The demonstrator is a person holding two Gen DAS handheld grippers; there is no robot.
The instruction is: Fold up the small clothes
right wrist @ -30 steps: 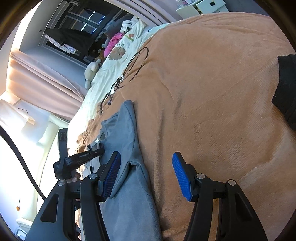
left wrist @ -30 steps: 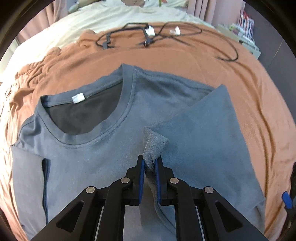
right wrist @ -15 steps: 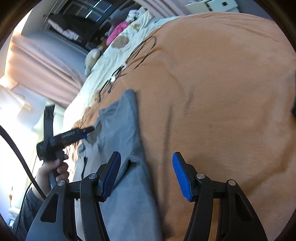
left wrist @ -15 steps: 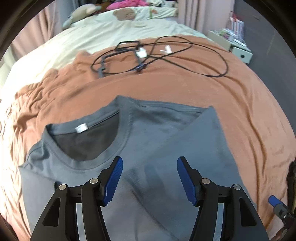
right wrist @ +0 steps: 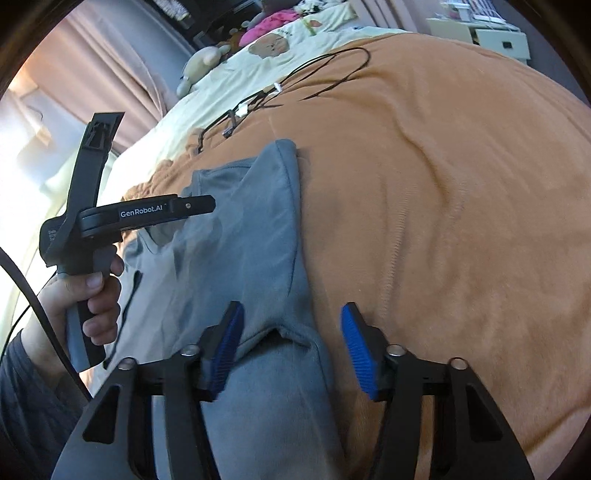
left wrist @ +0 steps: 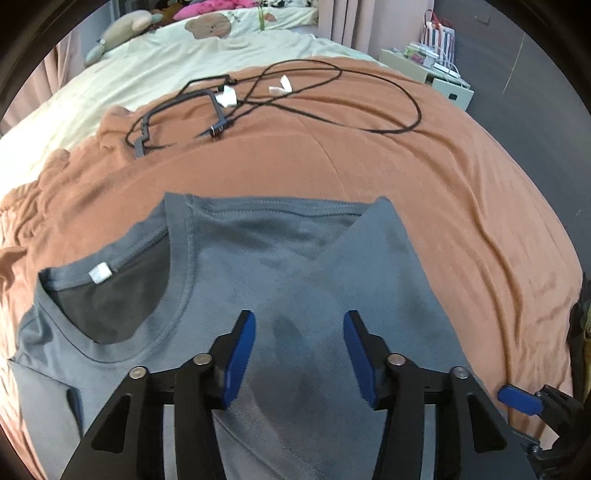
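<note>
**Both grippers open over grey tee on bed**

Left gripper (left wrist: 299, 347): jaws spread wide, blue pads well apart, nothing between them. It hovers over the grey T-shirt (left wrist: 258, 280) w/ the fabric showing in the gap; can't tell if the tips touch the cloth. In the right wrist view the same gripper (right wrist: 212, 205) shows side-on, above the shirt's collar end, held by the person's left hand (right wrist: 85, 295) on a pistol-style handle.

Right gripper (right wrist: 291, 347): jaws also wide open, gripping nothing. Left pad sits over the shirt's right edge, right pad over bare blanket; a small raised pucker of grey fabric lies just in front of the gap, btwn the pads. Its blue tip (left wrist: 519, 400) peeks in at lower right of the left wrist view.

T-shirt lies flat on the orange blanket (left wrist: 369, 155), neckline w/ white tag (left wrist: 100, 273) toward the left in the left wrist view. One side is folded in over the body, making a diagonal flap (left wrist: 380, 280) whose point reaches the shoulder seam.

Beyond the shirt, black cables (left wrist: 280, 92) w/ white tags are strewn on the blanket, well apart from it. Cream bedding (left wrist: 147, 70) and a plush toy (left wrist: 122, 31) further back; white bedside cabinet (left wrist: 428, 70) at upper right.
</note>
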